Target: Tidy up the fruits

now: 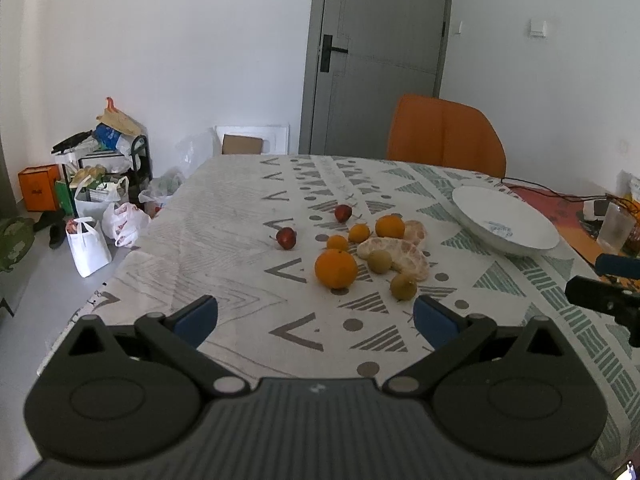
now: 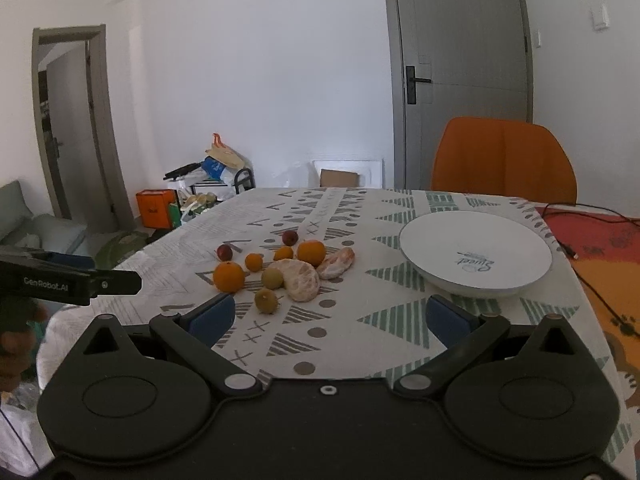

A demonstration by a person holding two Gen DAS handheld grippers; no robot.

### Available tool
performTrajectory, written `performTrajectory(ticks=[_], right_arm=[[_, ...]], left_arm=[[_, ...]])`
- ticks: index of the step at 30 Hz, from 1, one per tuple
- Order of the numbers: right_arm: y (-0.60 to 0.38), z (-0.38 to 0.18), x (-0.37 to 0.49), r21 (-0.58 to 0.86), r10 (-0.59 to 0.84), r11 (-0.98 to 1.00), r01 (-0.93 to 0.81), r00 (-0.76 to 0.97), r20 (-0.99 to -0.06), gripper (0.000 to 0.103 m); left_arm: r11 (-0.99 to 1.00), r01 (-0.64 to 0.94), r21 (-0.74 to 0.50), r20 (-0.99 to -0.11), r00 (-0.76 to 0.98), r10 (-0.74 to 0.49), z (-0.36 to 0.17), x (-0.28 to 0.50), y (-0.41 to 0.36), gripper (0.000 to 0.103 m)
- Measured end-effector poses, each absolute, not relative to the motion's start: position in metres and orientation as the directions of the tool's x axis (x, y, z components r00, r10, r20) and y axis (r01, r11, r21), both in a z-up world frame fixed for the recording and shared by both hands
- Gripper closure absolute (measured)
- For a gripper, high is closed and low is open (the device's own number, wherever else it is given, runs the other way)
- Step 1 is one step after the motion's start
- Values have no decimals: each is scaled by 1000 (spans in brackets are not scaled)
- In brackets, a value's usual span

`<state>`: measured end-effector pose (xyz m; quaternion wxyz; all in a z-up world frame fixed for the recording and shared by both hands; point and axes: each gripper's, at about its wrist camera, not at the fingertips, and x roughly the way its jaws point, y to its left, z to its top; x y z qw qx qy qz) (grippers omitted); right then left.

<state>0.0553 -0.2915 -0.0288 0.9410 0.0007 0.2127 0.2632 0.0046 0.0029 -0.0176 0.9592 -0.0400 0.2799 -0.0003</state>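
- Both claws spread wide and empty: left gripper [image 1: 316,320] and right gripper [image 2: 330,318] hover over the near edge of the table [image 1: 224,216], touching no fruit.
- All fruit loose on the tablecloth in one cluster around the table's middle — none yet on the white plate [image 2: 440,236], which sits bare toward the right edge, apart from the cluster.
- Nearest the near edge: a small green-yellow fruit [image 1: 403,286], a second one [image 1: 379,261] just behind it, and a big orange [image 1: 336,269] beside them toward the left edge.
- Behind those: peeled citrus pieces [image 1: 400,254], a second big orange [image 1: 389,227], two small oranges [image 1: 359,233], and two red fruits [image 1: 286,238] on the side nearest the far left corner.
- Probable step: first pick — best to begin with the closest fruit, likely the green-yellow one for the right gripper, so nothing behind gets knocked.
- Lower with the fingers straddling the widest part, close gently; round fruit rolls if nudged off-centre.
- Leave the peeled pieces for a soft grip — likely to squash or tear.
- Carry low to the plate and release near its centre, since the shallow rim will hardly stop a rolling fruit.
- Keep the two grippers apart while crossing between cluster and plate.
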Motion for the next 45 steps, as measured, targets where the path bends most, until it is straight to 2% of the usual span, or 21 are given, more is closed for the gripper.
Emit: performTrajectory(ticks=[7,12,19,21,23,27,31,38,41,43,44,45], right_arm=[[-283,-31,71,85,468,876,-476,790,-397,0],[-278,-35,91,125,482,870,-477,769,-421,0],[-272,-43,107,163,509,856,-491,742,-436,1],[-270,-46,111,173,523,846,-504,724,-449,4],[-266,-50,114,176,529,841,-511,711,-464,11],[-260,-58,121,185,524,845,-501,710,-470,13],[-256,-65,131,219,535,839,-498,688,-491,23],[-237,-74,141,222,551,827,-517,664,-505,23],[-229,-76,143,226,557,822,-523,656,-509,23],[-223,-76,144,226,567,813,-537,645,-512,23],[-220,-76,143,223,572,809,-544,639,-514,23],[-217,-76,143,220,575,805,-550,635,-516,23]], left_arm=[[995,-11,-95,-554,831,-44,-30,23,8,0],[989,-26,-148,-565,823,-63,-38,40,18,2],[989,-1,-145,-561,824,-82,-41,62,14,2],[989,1,-145,-562,823,-83,-43,68,13,4],[988,7,-153,-571,816,-94,-46,75,12,7],[986,21,-163,-592,798,-115,-54,88,11,12],[986,31,-164,-612,781,-126,-62,101,12,19],[985,48,-165,-625,768,-142,-70,122,18,24],[984,61,-167,-630,761,-154,-74,129,18,35],[985,70,-156,-621,769,-153,-74,132,15,46],[984,75,-160,-619,769,-159,-75,133,15,58],[983,71,-167,-618,769,-160,-74,133,16,61]])
